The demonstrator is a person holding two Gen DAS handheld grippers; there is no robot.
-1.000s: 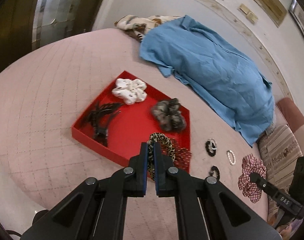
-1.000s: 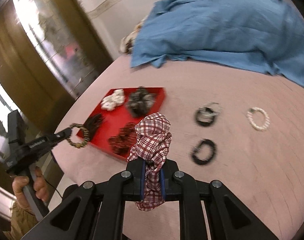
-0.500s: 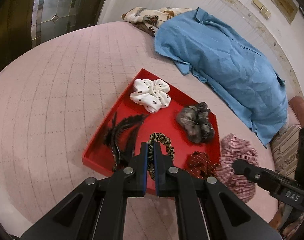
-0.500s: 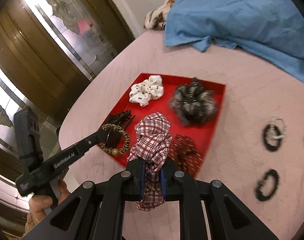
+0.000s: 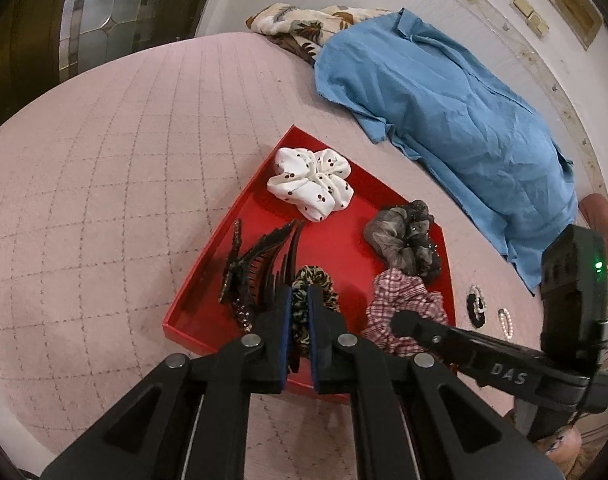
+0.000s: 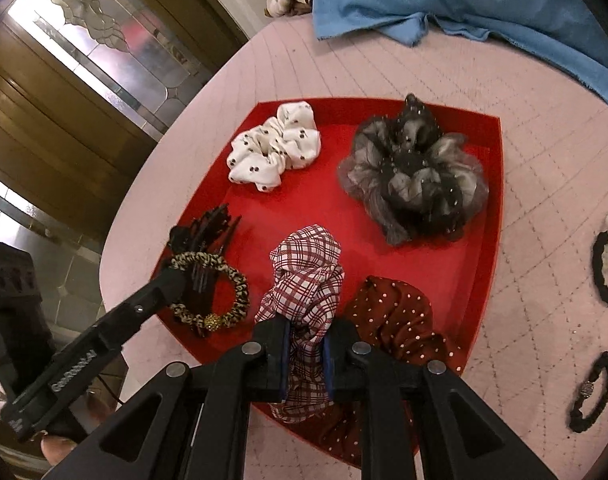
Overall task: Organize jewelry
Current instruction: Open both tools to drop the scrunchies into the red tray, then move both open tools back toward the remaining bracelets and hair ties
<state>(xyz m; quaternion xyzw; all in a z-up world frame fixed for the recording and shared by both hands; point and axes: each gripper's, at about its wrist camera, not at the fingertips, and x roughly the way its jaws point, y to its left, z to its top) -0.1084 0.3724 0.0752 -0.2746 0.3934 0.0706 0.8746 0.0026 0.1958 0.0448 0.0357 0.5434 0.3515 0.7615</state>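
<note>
Left gripper (image 5: 299,312) clamped a leopard-print hair tie (image 6: 212,288) over the red tray's (image 5: 224,240) near-left corner, above the black hair claws (image 5: 260,268). Right gripper (image 6: 307,344) pinched a red plaid scrunchie (image 6: 306,276) above the tray's front, beside a maroon dotted scrunchie (image 6: 396,320). Black bracelets (image 6: 592,392) lay right on the pink bedspread (image 5: 104,160)

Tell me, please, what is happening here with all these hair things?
A person is sorting hair accessories into a red tray on a pink quilted surface. The left hand-held gripper is shut on a leopard-print hair tie, held over the tray beside the black hair clips. The right hand-held gripper is shut on a plaid scrunchie, also over the tray. Three bracelets lie outside it, including a black bead bracelet.
</note>
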